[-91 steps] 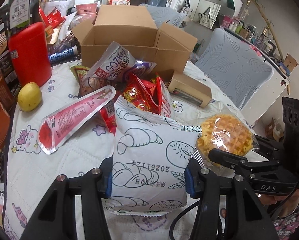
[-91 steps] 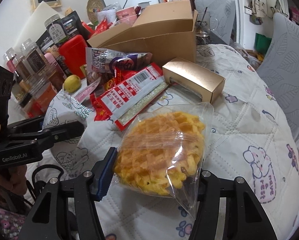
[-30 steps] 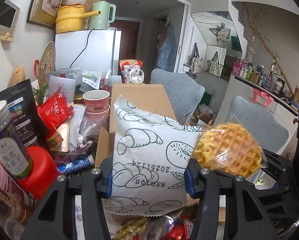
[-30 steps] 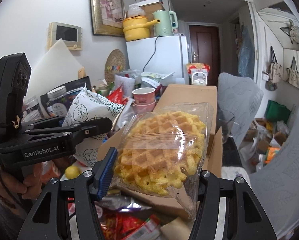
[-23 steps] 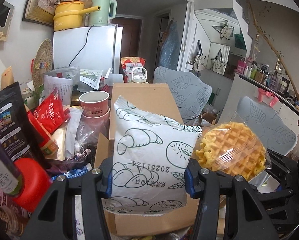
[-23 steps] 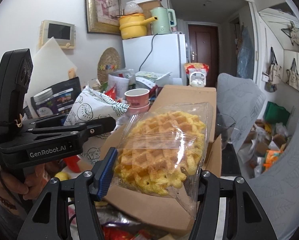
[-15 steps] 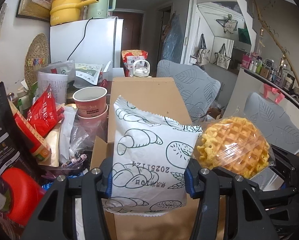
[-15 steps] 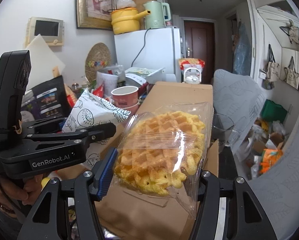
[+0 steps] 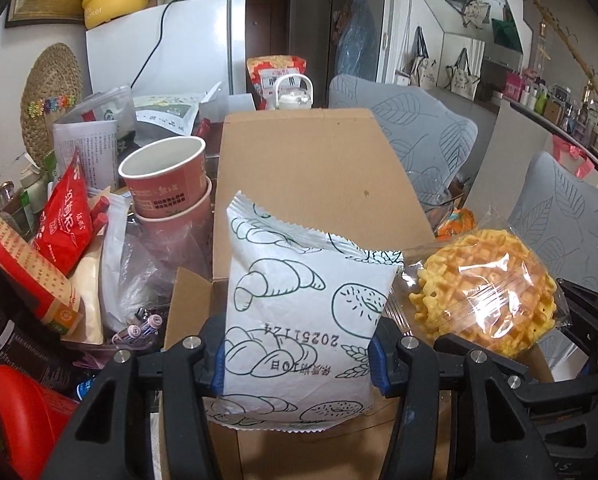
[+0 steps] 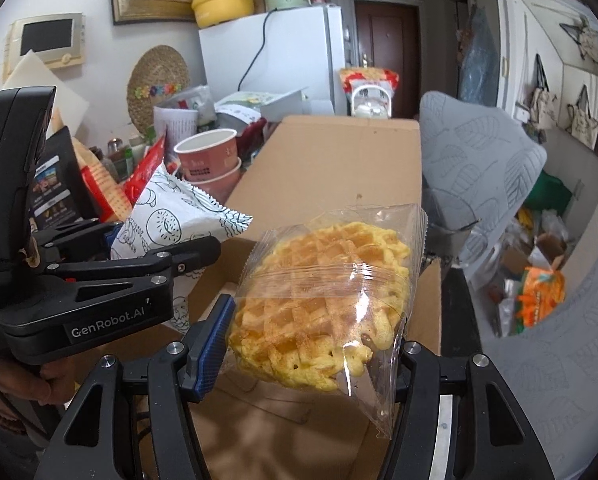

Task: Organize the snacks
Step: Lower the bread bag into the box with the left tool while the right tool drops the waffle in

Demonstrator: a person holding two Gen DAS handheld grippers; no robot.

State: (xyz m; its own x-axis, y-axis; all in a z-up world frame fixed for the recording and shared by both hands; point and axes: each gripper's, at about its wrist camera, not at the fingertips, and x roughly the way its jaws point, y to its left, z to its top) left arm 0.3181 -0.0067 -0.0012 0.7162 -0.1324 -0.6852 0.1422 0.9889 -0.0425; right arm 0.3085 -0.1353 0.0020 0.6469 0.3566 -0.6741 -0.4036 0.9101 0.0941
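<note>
Both packets have come off the counter and now hang over the open cardboard box (image 9: 315, 168). The left tongs (image 9: 299, 354) are clenched on the white bread packet (image 9: 303, 312) above the box's near left corner. Just to its right, the right tongs (image 10: 311, 332) grasp the wrapped waffle (image 10: 323, 304) over the box's inside.

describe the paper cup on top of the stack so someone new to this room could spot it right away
Start at the big open cardboard box in the middle of the cluttered table. Just to its left stand stacked pink-red paper cups, and the top cup is empty and open-mouthed with a white inside. It is the only round, upright container there; its neighbours are flat foil and plastic snack packets.
</note>
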